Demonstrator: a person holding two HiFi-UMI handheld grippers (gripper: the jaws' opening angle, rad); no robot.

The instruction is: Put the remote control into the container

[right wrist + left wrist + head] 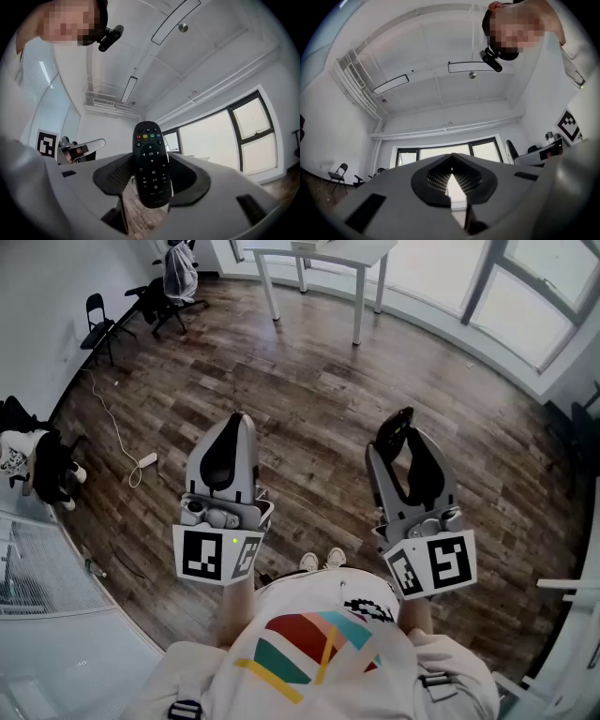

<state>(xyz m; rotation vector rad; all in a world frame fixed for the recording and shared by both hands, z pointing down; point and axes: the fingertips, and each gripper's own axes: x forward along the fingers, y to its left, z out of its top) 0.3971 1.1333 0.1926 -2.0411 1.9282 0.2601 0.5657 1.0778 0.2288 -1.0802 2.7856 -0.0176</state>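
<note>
in the head view you stand on the wooden floor point(309, 381) with both tools held out level before you, over bare boards. your left claw point(236, 420) is at the left with its tips together. your right claw point(405, 432) is at the right with the dark remote control point(396, 430) sticking up between its tips. a white table point(323, 253) stands at the far edge of the floor, well apart from you, and no container shows on it or anywhere else. in the left gripper view the jaws meet at a thin slit with nothing between them. in the right gripper view the remote control point(150, 154) stands upright, buttons toward the camera, and both pads press its long sides. so the pickup looks done; finding the container, carrying the remote to it and letting go are all left.
</note>
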